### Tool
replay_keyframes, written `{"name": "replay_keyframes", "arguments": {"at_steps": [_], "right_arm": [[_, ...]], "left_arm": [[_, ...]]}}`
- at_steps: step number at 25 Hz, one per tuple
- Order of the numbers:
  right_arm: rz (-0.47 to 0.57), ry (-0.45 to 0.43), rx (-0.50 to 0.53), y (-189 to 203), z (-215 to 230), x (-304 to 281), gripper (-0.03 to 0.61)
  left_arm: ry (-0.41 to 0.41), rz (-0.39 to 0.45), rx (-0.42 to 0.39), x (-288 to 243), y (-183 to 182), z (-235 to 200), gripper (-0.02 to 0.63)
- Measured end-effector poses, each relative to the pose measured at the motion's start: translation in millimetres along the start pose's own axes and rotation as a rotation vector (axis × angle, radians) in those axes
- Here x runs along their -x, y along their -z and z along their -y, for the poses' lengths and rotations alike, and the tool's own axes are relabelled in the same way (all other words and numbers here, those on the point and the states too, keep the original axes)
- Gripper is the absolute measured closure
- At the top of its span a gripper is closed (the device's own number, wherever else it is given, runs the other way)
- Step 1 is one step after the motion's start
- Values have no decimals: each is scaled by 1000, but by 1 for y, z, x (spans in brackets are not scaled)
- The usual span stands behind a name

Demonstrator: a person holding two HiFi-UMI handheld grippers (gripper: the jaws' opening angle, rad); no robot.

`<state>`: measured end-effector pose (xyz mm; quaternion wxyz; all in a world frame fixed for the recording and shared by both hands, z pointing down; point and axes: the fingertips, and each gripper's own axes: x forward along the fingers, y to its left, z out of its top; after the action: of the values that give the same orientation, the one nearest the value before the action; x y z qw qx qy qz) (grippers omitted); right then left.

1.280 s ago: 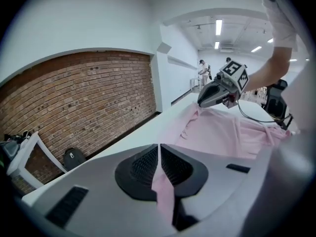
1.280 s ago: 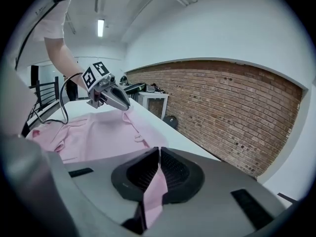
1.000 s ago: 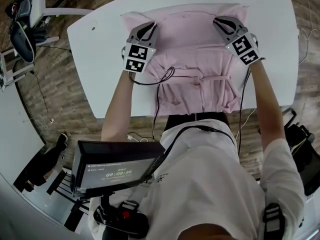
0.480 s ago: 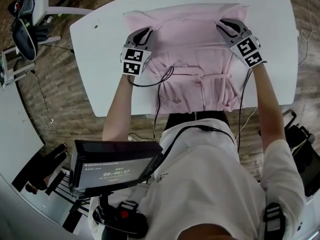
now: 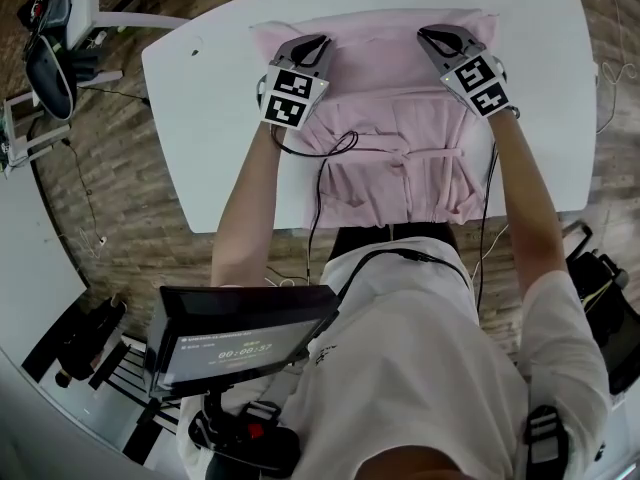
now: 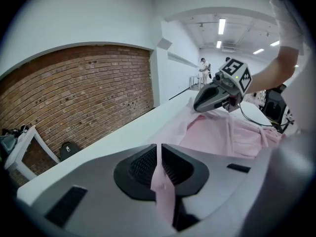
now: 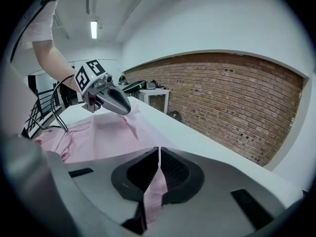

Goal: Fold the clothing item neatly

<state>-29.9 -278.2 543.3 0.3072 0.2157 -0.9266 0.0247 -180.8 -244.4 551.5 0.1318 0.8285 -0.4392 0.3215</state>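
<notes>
Our pink shirt (image 5: pixel 385 118) lies on the white table (image 5: pixel 205 118), with a black cable (image 5: pixel 335 149) trailing over it. Both arms reach forward, tilted down. The left gripper (image 5: pixel 316 42), its jaws just eased slightly, and the right gripper (image 5: pixel 427 35), its jaws just closed, each pinch the shirt's far edge.

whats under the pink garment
The white table lies under the pink garment, bare at both sides. The garment's near end reaches the table's near edge. Anything beneath the cloth is covered.

Side by side, left tongs (image 5: pixel 316 44) and right tongs (image 5: pixel 433 36) each pinched on pink cloth (image 5: pixel 385 103), right jaws just closing.
</notes>
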Motion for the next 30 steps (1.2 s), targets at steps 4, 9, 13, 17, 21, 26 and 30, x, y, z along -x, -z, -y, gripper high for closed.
{"name": "replay_keyframes", "arguments": {"at_steps": [4, 9, 13, 17, 21, 26, 30], "right_arm": [[-58, -20, 6, 13, -7, -10, 560], [-149, -17, 20, 37, -7, -13, 560], [-167, -7, 6, 46, -4, -8, 560], [-136, 14, 10, 36, -6, -3, 560], [-83, 42, -4, 15, -8, 4, 560], [-44, 69, -30, 2, -19, 25, 560], [-6, 101, -52, -5, -34, 43, 561]], "left_arm": [[57, -87, -34, -13, 16, 13, 595], [65, -146, -14, -15, 40, 9, 604], [58, -143, 17, -16, 45, 9, 604], [19, -96, 45, -11, 38, 7, 604], [-6, -17, 94, 3, 23, 1, 604], [5, 45, 115, 29, 9, 17, 604], [16, 104, 115, 58, 1, 34, 611]]}}
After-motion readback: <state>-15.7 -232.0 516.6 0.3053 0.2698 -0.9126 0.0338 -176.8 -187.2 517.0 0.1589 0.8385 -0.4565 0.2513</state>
